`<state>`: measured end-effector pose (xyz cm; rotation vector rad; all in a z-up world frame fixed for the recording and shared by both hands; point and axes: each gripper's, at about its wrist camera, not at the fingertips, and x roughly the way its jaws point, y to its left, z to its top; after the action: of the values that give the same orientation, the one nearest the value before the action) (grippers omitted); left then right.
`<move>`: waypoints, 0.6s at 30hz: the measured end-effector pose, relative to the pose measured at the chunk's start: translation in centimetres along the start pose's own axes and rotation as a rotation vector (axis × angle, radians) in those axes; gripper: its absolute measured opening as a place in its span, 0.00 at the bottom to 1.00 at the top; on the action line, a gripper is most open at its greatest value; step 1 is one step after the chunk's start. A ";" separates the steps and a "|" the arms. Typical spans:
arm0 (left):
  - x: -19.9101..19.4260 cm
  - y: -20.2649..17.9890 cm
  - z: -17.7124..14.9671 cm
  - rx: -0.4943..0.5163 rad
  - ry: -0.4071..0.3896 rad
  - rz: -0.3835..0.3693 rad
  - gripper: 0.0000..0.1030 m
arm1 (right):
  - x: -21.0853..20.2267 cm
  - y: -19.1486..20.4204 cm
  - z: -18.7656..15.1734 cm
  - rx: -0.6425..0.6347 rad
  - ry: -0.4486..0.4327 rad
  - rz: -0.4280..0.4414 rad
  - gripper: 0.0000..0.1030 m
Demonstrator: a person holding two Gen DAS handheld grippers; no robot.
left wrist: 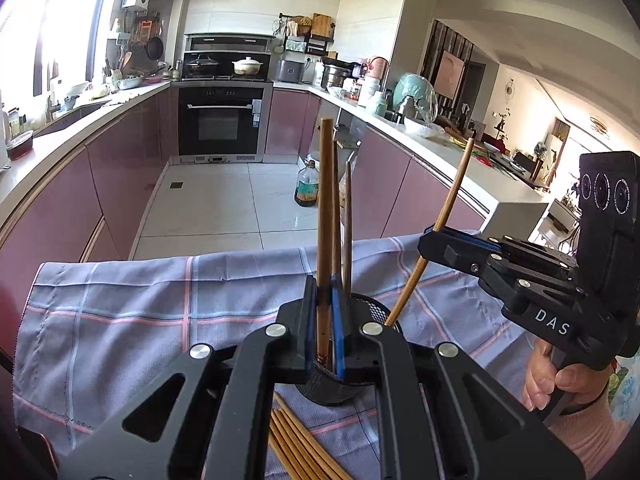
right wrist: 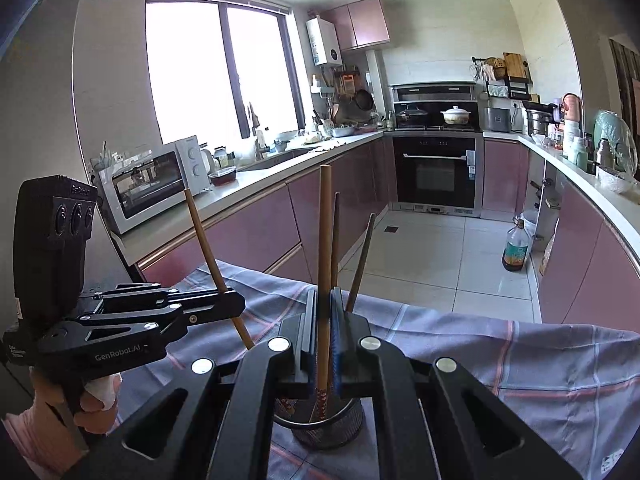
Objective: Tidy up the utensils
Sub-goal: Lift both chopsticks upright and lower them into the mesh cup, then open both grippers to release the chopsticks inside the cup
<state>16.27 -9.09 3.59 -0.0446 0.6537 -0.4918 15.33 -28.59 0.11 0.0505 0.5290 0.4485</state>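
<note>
Peering past my own claw frames, I cannot see the chopstick tips inside the black mesh holder (left wrist: 376, 310), and the loose chopsticks (left wrist: 298, 444) near me are cut off. Two chopsticks (right wrist: 360, 256) already stand in it. My left claw (left wrist: 325, 320) is clenched on one upright chopstick (left wrist: 325, 216), my right claw (right wrist: 325, 332) grasps another chopstick (right wrist: 324, 240), both above the holder on the cloth-covered desk (left wrist: 120, 300), pointing downward.

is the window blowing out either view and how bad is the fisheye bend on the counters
Right wrist view: the window is pure white, no detail outside; the left counter bows, corners vignette dark. Left wrist view: window glare washes out the upper left, both counters curve inward. The chopstick in each gripper stays sharp.
</note>
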 end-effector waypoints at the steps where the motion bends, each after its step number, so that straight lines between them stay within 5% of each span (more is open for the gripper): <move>1: 0.3 0.0 -0.1 0.001 0.012 -0.003 0.08 | 0.2 0.0 -0.1 0.001 0.008 0.000 0.05; 18: 4.1 1.6 -0.3 -0.012 0.115 -0.017 0.08 | 3.5 -1.3 -0.5 0.045 0.112 -0.020 0.06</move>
<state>19.58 -9.47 0.70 -0.0337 0.7694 -0.5097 18.35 -28.28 -2.18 0.0638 0.6490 0.4215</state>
